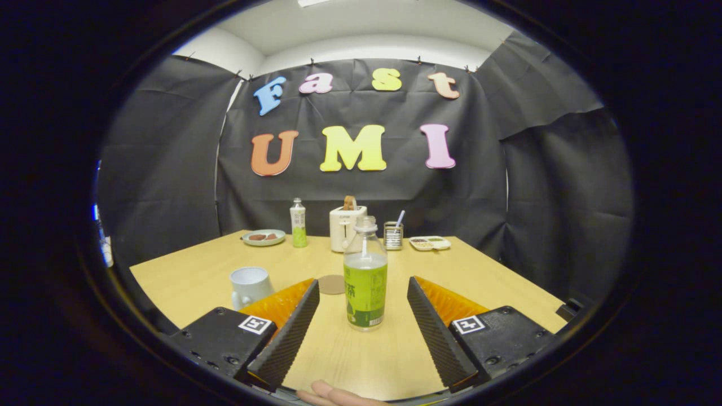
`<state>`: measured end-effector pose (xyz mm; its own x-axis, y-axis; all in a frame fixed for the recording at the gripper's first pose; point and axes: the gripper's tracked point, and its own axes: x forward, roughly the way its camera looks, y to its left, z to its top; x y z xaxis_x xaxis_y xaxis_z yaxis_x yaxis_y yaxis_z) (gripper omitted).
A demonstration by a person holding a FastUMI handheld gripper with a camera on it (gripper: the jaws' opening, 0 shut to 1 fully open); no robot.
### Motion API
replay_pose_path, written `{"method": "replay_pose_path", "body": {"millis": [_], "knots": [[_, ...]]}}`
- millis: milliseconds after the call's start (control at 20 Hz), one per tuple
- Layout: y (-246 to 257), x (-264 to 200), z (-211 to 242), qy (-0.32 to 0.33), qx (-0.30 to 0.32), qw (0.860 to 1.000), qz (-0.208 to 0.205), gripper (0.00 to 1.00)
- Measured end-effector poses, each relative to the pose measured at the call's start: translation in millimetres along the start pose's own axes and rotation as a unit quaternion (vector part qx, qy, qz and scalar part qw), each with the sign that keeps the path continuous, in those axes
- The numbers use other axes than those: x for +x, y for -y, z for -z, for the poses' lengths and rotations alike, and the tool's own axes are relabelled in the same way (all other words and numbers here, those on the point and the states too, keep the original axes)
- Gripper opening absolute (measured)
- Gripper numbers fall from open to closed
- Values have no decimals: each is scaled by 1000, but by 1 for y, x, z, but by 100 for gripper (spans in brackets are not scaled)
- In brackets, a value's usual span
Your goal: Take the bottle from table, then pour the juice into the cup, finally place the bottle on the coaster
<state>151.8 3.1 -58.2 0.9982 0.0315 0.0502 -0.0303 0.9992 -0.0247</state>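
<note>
A clear bottle (pixel 365 276) with a green label and pale juice stands upright on the wooden table (pixel 496 282), uncapped as far as I can see. It sits between the two fingers of my gripper (pixel 364 285), which is open with a gap on each side of the bottle. A white cup (pixel 250 285) stands just left of the left finger. A round brown coaster (pixel 331 284) lies on the table beyond the left fingertip, left of the bottle.
At the table's far edge stand a plate with food (pixel 263 237), a second small bottle (pixel 298 223), a white toaster (pixel 347 226), a metal holder (pixel 393 235) and a small tray (pixel 430 243). A person's fingers (pixel 333 393) show below the gripper.
</note>
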Motion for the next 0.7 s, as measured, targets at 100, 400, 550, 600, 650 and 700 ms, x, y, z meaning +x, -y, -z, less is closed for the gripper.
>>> {"method": "replay_pose_path", "body": {"millis": [100,400,550,600,650,700], "knots": [[7,19,0,7,0,1000,7,100],[5,55,5,8,5,1000,-14,100],[2,70,12,4,-18,1000,-11,100],[0,75,14,2,-25,1000,-11,100],[-4,81,15,1,-31,999,-14,100],[-5,86,18,-2,-37,999,-13,100]]}}
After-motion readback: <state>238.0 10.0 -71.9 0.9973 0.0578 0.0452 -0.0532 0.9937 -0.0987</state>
